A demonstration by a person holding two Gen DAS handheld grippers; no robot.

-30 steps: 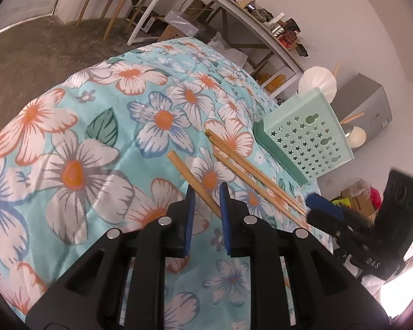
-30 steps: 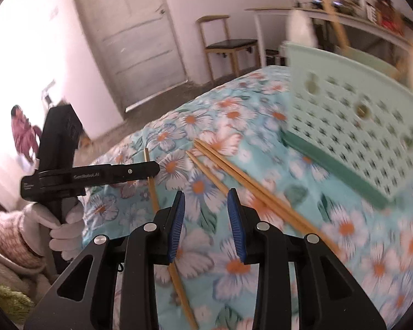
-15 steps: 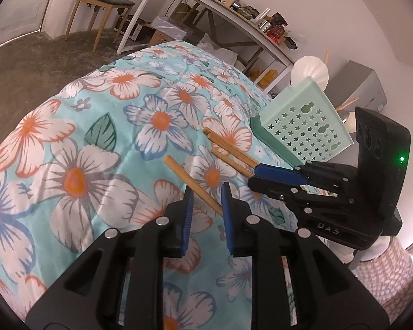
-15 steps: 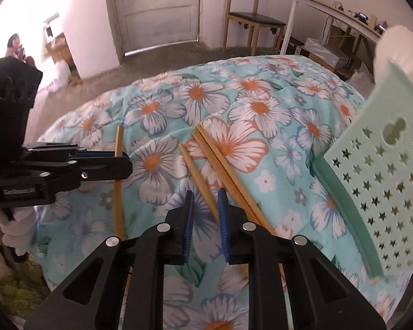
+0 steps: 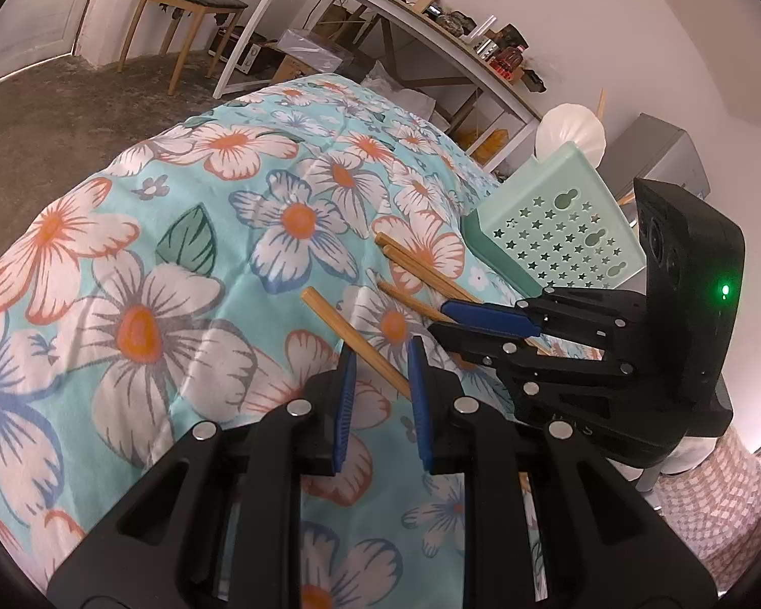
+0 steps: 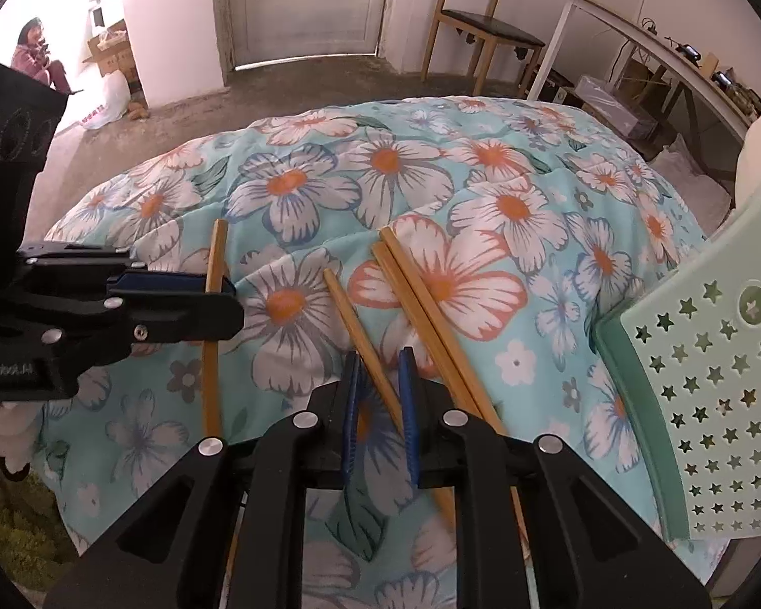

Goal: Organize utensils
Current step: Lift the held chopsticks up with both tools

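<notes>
from my left wrist, my left gripper [image 5: 380, 380] sits low over a quilted cover [image 5: 152, 279] printed with big white and orange flowers on turquoise. my blue ribbed fingers [image 5: 344, 406] stand a narrow gap apart, and a squared bamboo chopstick [image 5: 350, 335] runs slantwise between them; i cannot tell whether the pads actually press on it. beyond it lie three more chopsticks, a pair [image 5: 421, 269] side by side and a single one [image 5: 406, 299] just nearer, all flat on the soft fabric. my right gripper [image 5: 446, 317] reaches in from the right, black plastic with a green light on its body, its tips over that single stick. a mint plastic basket [image 5: 563, 233], pierced with small stars, stands tilted near the cover's far edge.

from my right wrist, my right gripper [image 6: 378, 391] has just been narrowing its fingers, and the single chopstick [image 6: 360, 340] passes between them; the gap is slim, yet i see a sliver of space at either side, so they are not clamped on it. the pair [image 6: 421, 299] lies just right of my tips, touching each other along their length. to the left, my left gripper [image 6: 228, 304] straddles the lone chopstick [image 6: 213, 314], which lies well apart from the others. the star-pierced basket [image 6: 710, 380] leans at the right edge.
</notes>
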